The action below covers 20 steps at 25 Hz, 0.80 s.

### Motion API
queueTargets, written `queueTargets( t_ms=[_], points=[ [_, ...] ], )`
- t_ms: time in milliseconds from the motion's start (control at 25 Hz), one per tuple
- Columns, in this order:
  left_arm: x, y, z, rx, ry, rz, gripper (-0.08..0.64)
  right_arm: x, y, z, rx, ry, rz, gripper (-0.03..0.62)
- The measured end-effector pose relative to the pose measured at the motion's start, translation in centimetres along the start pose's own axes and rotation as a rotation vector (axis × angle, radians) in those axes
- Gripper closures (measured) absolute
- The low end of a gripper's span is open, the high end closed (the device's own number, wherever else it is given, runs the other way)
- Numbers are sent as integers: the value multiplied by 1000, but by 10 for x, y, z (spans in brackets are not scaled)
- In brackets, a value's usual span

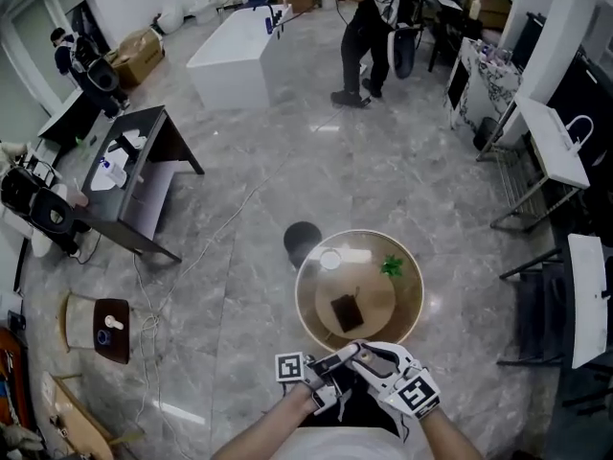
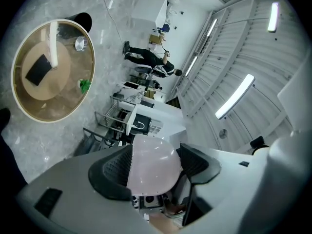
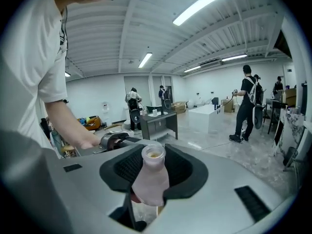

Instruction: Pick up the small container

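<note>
Between right tongs (image 3: 154,168), open pale-pink bottle (image 3: 150,179)

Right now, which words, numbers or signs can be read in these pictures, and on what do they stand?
No text is readable.
Left marker cube, right marker cube: square patterns only, no letters.
Small container: no label shows.
Cardboard box: any print too small to read.
</note>
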<state>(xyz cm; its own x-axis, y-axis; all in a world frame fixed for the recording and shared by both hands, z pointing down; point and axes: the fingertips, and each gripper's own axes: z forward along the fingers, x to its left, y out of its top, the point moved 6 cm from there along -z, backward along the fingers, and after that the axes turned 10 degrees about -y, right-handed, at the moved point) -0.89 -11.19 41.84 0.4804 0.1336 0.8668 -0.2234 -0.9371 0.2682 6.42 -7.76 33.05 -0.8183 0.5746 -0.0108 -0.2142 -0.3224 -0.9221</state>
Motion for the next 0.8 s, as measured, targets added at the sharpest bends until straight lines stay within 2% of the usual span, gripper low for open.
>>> queueTargets(
  t_ms=[480, 800],
  points=[
    [-59, -55, 18, 39, 18, -29, 241, 26, 59, -60, -51, -48, -14, 443],
    [-75, -102, 20, 44, 9, 2, 241, 46, 69, -106, -96, -38, -30, 443]
  ],
)
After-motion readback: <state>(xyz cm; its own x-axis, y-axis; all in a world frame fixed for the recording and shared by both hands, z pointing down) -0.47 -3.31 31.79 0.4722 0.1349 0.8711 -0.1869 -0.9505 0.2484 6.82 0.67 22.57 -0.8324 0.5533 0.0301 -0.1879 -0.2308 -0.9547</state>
